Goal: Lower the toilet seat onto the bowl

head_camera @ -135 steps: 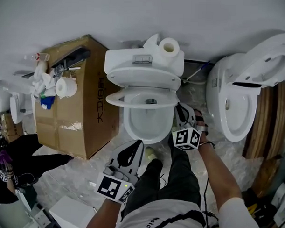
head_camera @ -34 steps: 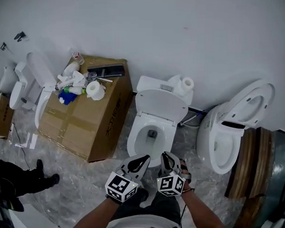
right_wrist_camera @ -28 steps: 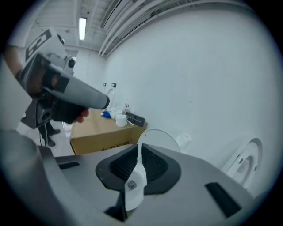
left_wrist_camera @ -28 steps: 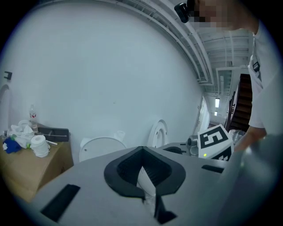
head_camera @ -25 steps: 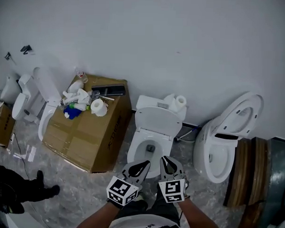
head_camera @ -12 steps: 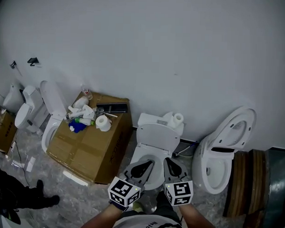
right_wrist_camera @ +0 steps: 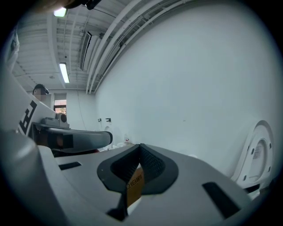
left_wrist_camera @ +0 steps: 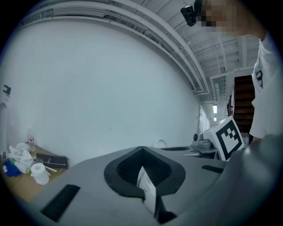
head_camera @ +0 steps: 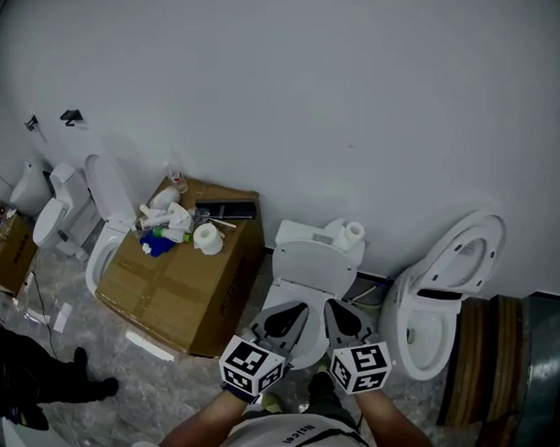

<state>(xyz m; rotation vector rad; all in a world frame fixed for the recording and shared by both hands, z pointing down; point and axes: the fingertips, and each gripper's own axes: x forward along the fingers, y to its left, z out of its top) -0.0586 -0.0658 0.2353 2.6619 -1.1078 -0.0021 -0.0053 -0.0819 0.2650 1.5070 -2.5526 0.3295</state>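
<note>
White wall [head_camera: 312, 100], toilet [head_camera: 313, 263], paper roll [head_camera: 206, 239] on cardboard box [head_camera: 181, 292], left tongs [head_camera: 284, 315] and right tongs [head_camera: 339, 315] clenched

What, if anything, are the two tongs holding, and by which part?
Nothing. The left tongs and the right tongs are both shut and empty.

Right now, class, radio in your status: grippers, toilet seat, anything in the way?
Left gripper and right gripper shut, empty, touching nothing. Lid upright against tank; seat hidden behind grippers. No obstruction visible.
</note>
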